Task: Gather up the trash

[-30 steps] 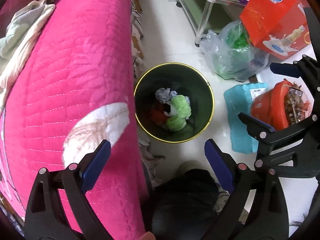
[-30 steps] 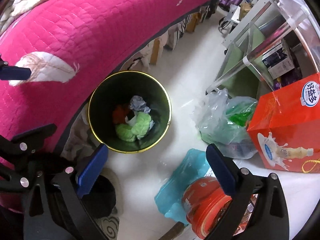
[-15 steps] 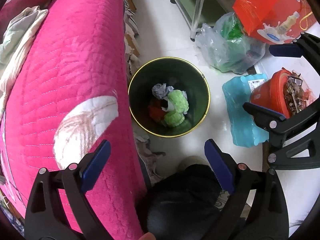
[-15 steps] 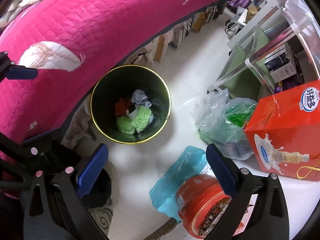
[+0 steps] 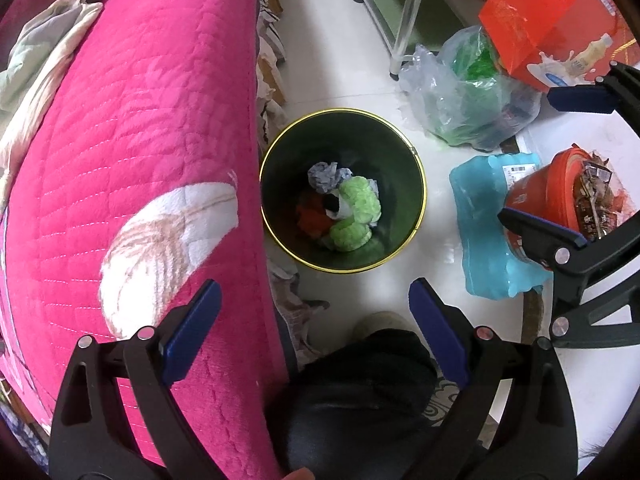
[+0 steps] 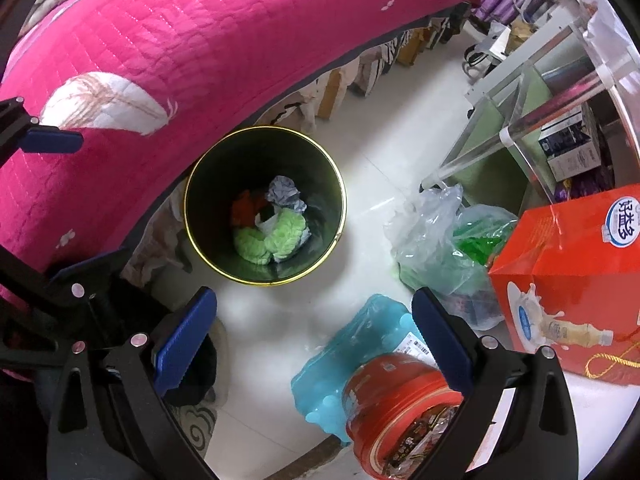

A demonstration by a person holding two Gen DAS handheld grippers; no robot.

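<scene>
Hovering over the green trash bin beside the pink bed, we hold the left gripper and right gripper spread, empty. Crumpled trash lies inside; next we must seek another piece on the floor.

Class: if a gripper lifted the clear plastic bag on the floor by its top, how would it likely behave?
The clear plastic bag is thin and crumpled, so it would probably sag floppily. Green contents bulge low inside, so weight would likely hang at the bottom. Its glossy film may slip between smooth jaws.
</scene>
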